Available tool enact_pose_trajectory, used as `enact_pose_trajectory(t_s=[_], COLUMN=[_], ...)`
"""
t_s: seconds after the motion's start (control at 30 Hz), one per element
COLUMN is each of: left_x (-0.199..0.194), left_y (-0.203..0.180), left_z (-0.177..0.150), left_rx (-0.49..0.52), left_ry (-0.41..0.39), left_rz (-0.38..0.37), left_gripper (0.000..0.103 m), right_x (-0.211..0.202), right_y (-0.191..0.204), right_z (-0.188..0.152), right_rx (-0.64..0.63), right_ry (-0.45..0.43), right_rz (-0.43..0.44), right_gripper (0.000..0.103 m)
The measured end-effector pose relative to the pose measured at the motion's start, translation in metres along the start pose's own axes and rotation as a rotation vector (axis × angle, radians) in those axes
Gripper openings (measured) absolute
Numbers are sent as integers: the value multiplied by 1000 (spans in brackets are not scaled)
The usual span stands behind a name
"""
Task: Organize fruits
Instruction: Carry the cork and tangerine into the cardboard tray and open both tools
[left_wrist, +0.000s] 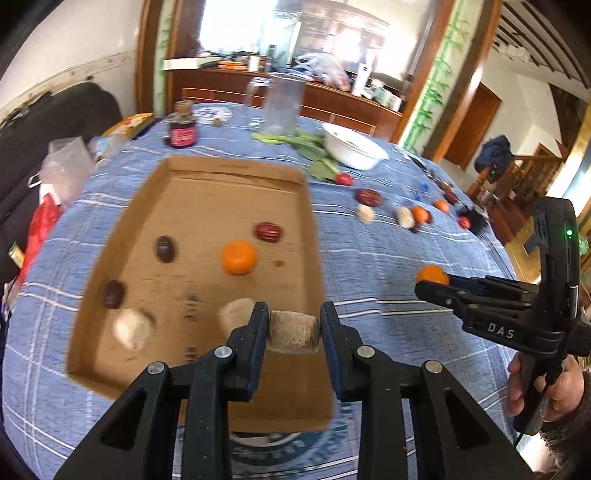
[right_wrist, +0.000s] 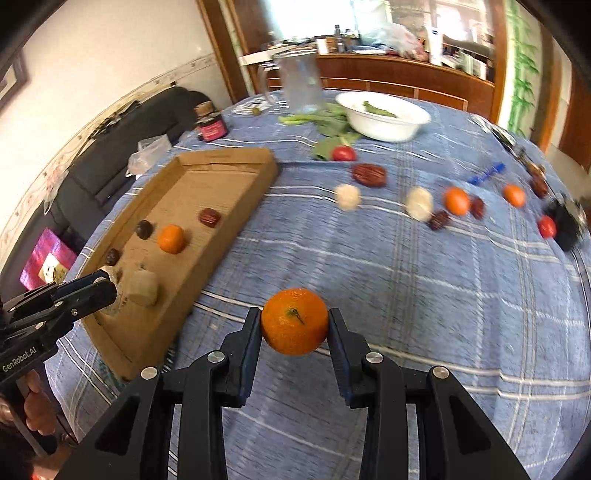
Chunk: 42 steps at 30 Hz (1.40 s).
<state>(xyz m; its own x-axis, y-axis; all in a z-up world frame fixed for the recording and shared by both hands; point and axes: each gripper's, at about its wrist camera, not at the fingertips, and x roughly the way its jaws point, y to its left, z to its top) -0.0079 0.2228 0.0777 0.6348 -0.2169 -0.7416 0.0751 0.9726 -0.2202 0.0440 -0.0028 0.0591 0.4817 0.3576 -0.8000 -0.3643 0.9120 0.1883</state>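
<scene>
Fingers of the left gripper (left_wrist: 294, 325) pinch a pale chunk (left_wrist: 293, 331); the right gripper (right_wrist: 294, 326) clamps a tangerine (right_wrist: 294, 320). Lower both gently into the cardboard tray (left_wrist: 236, 168) before releasing.

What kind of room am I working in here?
Most likely a home dining or living room: a table under a blue checked cloth, a dark sofa along the wall, and a cluttered wooden sideboard behind.
</scene>
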Motion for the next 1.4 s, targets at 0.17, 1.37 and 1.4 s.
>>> enact_pose_trajectory(t_s=[0.17,1.37,1.4], left_x=[-7,76,77], left_y=[35,80,80], left_z=[2,38,39], left_rx=[-41,-40,-36], left_ry=[-9,96,96], left_rz=[50,148,150], left_gripper=[28,28,28], right_x=[12,109,110], right_y=[33,115,116], right_z=[19,59,59], right_rx=[-66,-313,-323], right_ry=[4,93,91], right_rz=[30,59,54], right_gripper=[38,39,39])
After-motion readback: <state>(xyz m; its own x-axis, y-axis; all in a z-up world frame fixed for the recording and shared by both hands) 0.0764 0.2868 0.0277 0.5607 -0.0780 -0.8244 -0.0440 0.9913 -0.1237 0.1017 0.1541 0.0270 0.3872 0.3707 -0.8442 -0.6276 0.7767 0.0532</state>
